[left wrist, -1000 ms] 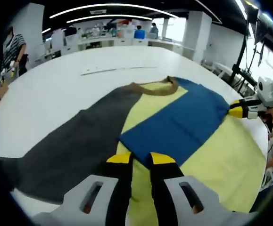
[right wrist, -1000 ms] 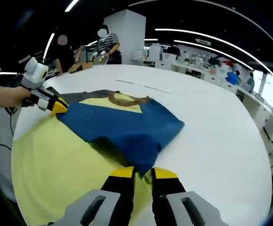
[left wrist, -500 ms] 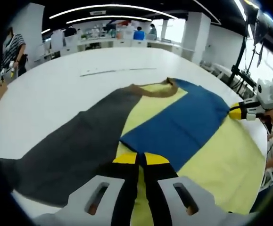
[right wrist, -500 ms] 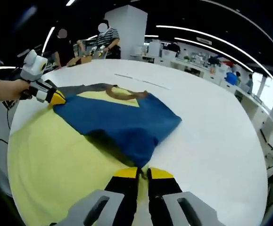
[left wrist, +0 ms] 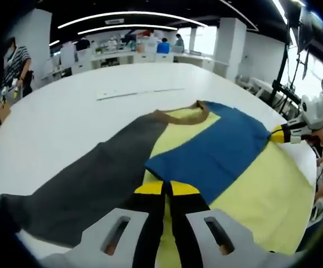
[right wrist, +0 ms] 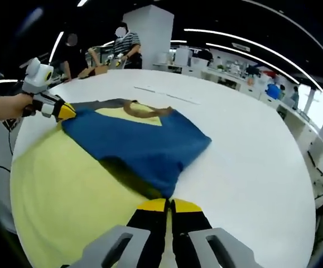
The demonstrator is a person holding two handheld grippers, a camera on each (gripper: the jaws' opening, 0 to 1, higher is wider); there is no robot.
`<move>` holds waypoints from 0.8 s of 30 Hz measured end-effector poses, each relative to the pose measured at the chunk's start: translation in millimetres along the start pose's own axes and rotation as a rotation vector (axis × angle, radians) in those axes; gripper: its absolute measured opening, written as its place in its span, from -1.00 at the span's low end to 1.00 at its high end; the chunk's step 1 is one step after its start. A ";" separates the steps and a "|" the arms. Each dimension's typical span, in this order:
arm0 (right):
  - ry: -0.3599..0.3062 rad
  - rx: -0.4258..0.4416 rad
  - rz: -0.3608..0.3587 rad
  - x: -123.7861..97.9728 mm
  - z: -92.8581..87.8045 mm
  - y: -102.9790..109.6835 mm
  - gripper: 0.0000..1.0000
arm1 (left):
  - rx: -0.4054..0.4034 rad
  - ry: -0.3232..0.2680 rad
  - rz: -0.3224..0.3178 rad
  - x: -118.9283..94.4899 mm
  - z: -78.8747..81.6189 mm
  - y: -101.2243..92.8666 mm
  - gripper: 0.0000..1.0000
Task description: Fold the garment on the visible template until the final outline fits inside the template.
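Left gripper (left wrist: 167, 188) low over table (left wrist: 66, 106), jaws pinching blue garment (left wrist: 211, 153) corner. Right gripper (right wrist: 169, 205) likewise pinching opposite corner above yellow template (right wrist: 61, 184).

Beyond the garment (left wrist: 206, 151), bare white desk (left wrist: 66, 106) was left open, crossed only by a thin strip (left wrist: 139, 92) lying well apart. To the garment's right, open desk surface was likewise seen in the right gripper view.

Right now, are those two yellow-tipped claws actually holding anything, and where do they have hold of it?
Yes. Both are shut on the garment's blue panel: the left gripper pinches one corner, the right gripper another corner.
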State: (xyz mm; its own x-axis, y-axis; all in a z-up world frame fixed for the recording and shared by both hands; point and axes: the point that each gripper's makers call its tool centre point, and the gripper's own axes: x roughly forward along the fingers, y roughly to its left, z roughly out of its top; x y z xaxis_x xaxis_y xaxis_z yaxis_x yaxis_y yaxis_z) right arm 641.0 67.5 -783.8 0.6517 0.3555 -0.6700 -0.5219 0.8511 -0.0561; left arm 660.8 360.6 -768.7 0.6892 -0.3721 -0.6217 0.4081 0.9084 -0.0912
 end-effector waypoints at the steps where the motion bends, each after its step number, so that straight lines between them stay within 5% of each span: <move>1: 0.003 0.014 0.001 0.4 -1.0 -0.5 -1.00 | 0.002 0.003 0.001 1.5 -0.9 0.7 -1.00; 5: 0.006 0.135 0.010 1.6 -3.3 -2.4 -1.00 | 0.008 0.030 0.012 6.8 -6.9 2.1 -1.00; 12: 0.027 0.143 0.026 0.3 -4.6 -4.4 -1.00 | 0.000 0.044 0.010 10.1 -10.4 2.3 -1.00; 16: 0.028 0.006 0.013 -1.2 -1.5 -3.5 -1.00 | -0.012 0.043 0.002 10.7 -10.5 1.9 -1.00; 24: 0.014 -0.125 -0.001 -0.5 7.8 4.0 -0.96 | -0.012 0.045 -0.002 10.2 -10.7 1.8 -0.99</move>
State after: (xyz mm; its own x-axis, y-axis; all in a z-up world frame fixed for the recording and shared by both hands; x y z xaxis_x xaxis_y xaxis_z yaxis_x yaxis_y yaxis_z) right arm 642.9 73.7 -777.9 0.6452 0.3480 -0.6801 -0.5862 0.7965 -0.1485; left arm 662.1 360.5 -783.5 0.6606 -0.3652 -0.6559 0.4021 0.9099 -0.1017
